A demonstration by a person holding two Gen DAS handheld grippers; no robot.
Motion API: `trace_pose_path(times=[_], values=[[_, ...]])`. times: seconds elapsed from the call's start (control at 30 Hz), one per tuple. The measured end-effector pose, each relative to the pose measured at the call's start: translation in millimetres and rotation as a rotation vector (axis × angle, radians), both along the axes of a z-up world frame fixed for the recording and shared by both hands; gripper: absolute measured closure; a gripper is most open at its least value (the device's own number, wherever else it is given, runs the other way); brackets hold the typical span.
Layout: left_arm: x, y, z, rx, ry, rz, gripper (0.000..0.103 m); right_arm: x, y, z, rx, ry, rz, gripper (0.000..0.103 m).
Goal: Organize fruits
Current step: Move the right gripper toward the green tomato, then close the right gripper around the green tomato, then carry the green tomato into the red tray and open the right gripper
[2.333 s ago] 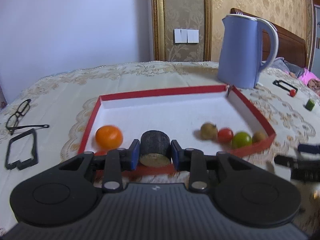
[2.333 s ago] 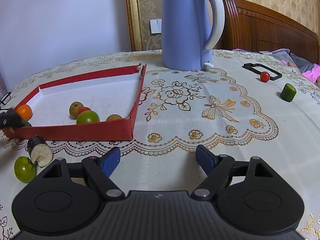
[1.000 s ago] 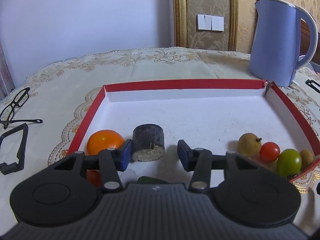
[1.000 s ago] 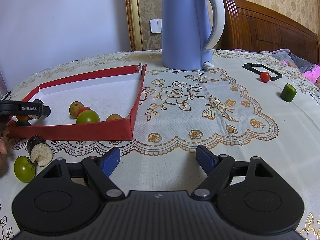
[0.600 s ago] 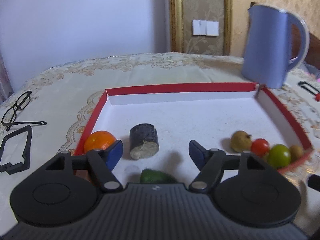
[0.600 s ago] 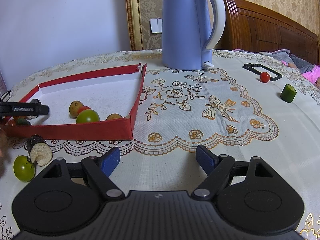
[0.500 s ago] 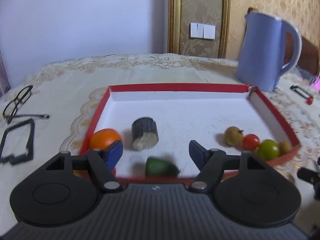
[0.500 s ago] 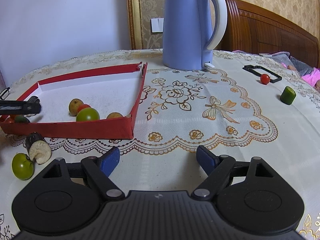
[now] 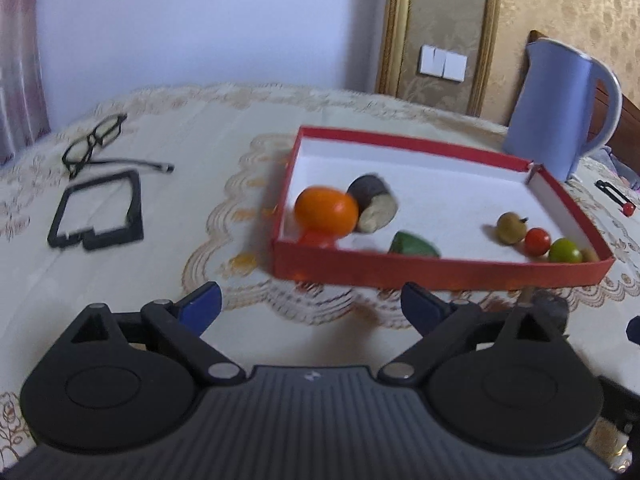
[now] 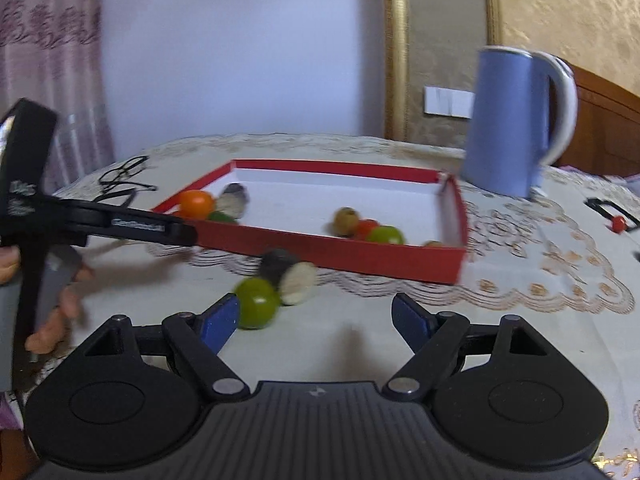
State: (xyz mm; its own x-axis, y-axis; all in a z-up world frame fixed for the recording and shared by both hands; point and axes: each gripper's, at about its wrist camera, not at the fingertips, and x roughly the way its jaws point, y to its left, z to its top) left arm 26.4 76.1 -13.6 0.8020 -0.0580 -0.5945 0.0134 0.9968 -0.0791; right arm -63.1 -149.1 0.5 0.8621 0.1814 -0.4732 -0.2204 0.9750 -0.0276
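Observation:
A red-walled tray [image 9: 440, 270] [image 10: 360, 254] holds an orange [image 9: 326, 211], a dark cut chunk with a pale face [image 9: 372, 203], a green piece [image 9: 414, 245], a brown fruit [image 9: 511, 227], a red tomato [image 9: 537, 241] and a green tomato [image 9: 565, 251]. My left gripper [image 9: 310, 308] is open and empty, in front of the tray. My right gripper [image 10: 316, 318] is open, with a green tomato [image 10: 257, 303] beside its left finger and a second dark chunk [image 10: 288, 272] just behind, both on the cloth outside the tray.
A blue kettle [image 9: 560, 106] [image 10: 516, 120] stands behind the tray's right corner. Glasses [image 9: 94, 144] and a black frame [image 9: 98, 210] lie left of the tray. A small red ball in a black frame [image 10: 619, 222] lies far right. The left gripper's arm [image 10: 120, 224] crosses the right view.
My left gripper let go of the dark chunk inside the tray, opened wide and pulled back out. My right gripper swung left toward the green tomato and chunk outside the tray.

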Motion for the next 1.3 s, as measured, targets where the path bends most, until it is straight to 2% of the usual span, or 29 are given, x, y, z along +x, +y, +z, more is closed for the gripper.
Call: trace_pose_path(times=[0.03, 0.1, 0.17, 0.23, 0.4, 0.5, 0.57, 0.77, 1.03, 1.3], values=[[1.3, 1.8, -2.3, 0.000, 0.010, 0.004, 0.007, -0.1, 4.0, -0.7, -0.001, 0.001, 0.009, 0.020], [0.7, 1.8, -5.3, 0.007, 0.012, 0.005, 0.007, 1.1, 11.1, -2.7, -0.003, 0.015, 0.020, 0.026], [-0.4, -0.6, -5.2, 0.023, 0.005, 0.004, 0.003, 7.4, 18.6, -4.1, 0.000, 0.029, 0.023, 0.038], [2.0, -1.9, -7.4, 0.040, 0.017, 0.017, 0.002, 13.9, 24.1, -7.0, 0.004, 0.062, 0.023, 0.040], [5.6, -7.7, -8.9, 0.075, 0.033, 0.012, 0.000, 25.6, 28.4, -8.8, 0.029, 0.078, 0.008, 0.041], [5.5, -6.3, -9.3, 0.069, 0.032, 0.012, 0.000, 28.5, 30.0, -9.8, 0.049, 0.094, 0.009, 0.054], [5.7, -6.4, -9.7, 0.071, 0.033, 0.012, 0.000, 32.2, 31.8, -11.7, 0.051, 0.108, 0.009, 0.068], [5.6, -6.0, -9.4, 0.070, 0.033, 0.012, 0.000, 31.4, 29.2, -11.4, 0.072, 0.105, 0.012, 0.070], [5.5, -5.8, -9.5, 0.070, 0.033, 0.012, 0.000, 17.2, 5.2, 13.4, 0.078, -0.021, -0.035, 0.070], [5.5, -5.9, -9.4, 0.070, 0.033, 0.012, 0.000, 63.7, -31.1, 30.9, 0.040, -0.051, -0.166, 0.070]])
